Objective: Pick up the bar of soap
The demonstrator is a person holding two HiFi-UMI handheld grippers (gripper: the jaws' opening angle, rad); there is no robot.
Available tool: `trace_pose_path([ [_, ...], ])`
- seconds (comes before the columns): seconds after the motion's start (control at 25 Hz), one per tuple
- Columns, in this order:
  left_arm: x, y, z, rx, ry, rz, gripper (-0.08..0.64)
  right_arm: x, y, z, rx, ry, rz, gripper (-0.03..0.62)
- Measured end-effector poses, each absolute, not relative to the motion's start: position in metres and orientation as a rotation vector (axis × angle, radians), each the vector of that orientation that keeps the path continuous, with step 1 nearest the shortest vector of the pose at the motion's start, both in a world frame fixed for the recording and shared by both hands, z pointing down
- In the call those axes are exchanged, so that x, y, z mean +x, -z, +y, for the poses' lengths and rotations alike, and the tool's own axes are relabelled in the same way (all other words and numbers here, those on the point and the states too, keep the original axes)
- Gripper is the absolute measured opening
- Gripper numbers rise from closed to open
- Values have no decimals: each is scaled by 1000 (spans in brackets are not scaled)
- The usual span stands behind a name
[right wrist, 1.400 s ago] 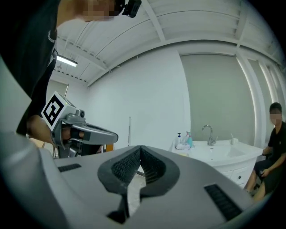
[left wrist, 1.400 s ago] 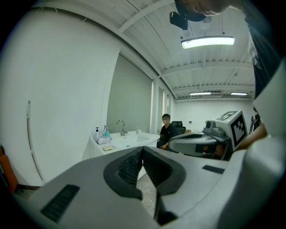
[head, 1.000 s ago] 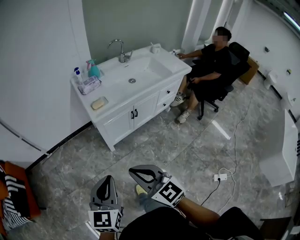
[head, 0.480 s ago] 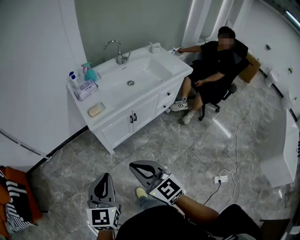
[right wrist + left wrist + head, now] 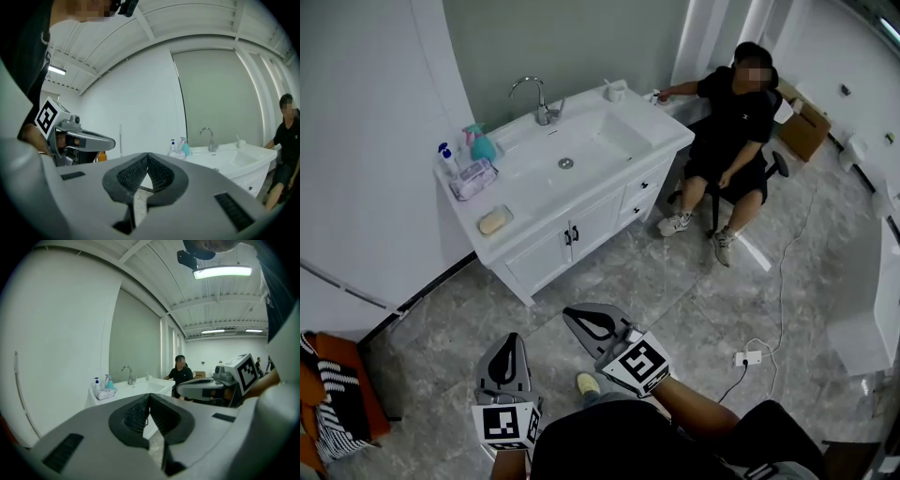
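Item: bar of soap, pale tan, lying on the white vanity table near its front-left corner, at 8 o'clock from the sink basin. It possibly sits in a shallow dish, too small to confirm. Wipes packet and spray bottles lie at 12 o'clock from the soap, the faucet behind the basin. Left gripper and right gripper: both over the marble floor, well apart from the table, soap at 11 o'clock from them. Jaws of each are clenched together, nothing between.
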State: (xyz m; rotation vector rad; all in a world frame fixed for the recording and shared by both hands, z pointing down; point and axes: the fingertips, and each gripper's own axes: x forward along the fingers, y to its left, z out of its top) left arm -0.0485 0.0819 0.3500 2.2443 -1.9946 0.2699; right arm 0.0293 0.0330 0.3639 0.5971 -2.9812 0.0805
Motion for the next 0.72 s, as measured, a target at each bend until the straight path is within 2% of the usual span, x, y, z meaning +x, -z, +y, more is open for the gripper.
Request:
trace_pose_path([
  [0.72, -52, -343, 63, 2215, -290, -2061, 11, 25, -362, 9, 533, -21, -3002, 5],
])
